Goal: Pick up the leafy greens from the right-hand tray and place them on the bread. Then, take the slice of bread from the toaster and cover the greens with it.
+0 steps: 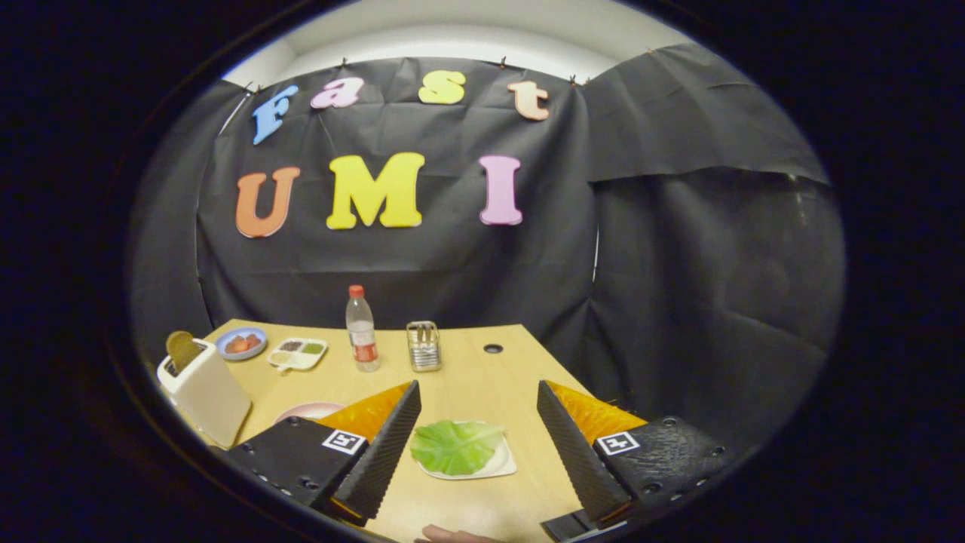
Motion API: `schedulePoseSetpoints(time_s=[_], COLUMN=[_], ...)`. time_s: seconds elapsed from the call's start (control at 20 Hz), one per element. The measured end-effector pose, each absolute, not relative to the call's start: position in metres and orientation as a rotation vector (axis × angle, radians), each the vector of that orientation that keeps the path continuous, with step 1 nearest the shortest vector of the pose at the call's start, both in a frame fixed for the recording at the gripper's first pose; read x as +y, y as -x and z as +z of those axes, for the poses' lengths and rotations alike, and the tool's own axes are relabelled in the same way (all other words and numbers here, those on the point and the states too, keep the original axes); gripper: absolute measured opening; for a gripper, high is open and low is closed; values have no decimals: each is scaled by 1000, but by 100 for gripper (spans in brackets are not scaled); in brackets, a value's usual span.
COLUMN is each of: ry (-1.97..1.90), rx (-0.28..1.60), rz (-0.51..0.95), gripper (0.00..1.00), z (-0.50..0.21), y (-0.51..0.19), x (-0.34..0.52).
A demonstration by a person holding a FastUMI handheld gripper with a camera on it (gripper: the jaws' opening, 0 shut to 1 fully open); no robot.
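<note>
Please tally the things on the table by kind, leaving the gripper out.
Dishes: 4 (white tray under the greens, pink plate, blue bowl, divided tray)
Toasters: 1, bread in its slot
Bottles: 1
Metal racks: 1
Total: 7
The gripper is open above the greens.

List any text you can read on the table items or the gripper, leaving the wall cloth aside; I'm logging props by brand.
Bottle label: too small and blurred to read.
Square markers beside the fingers: black-and-white patterns, no words.
Nothing else here carries legible text.
The gripper is open, its fingers on either side of the leafy greens on the tray.
</note>
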State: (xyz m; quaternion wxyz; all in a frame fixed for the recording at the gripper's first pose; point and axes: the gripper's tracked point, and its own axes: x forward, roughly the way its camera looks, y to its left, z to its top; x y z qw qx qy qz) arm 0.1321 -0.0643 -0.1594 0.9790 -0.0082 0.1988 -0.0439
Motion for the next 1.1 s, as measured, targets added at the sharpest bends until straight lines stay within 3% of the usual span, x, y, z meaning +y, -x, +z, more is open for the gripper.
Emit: schedulePoseSetpoints(time_s=[0.7, 0.8, 1.05, 1.1], ry=[-189, -217, -268, -276], rx=[850, 904, 957, 976], rz=[-110, -80, -43, -52], gripper=[92, 83, 83, 76], z=[-327, -336, -346, -349], y=[-190, -190, -200, -201], x=[-81, -72, -58, -57])
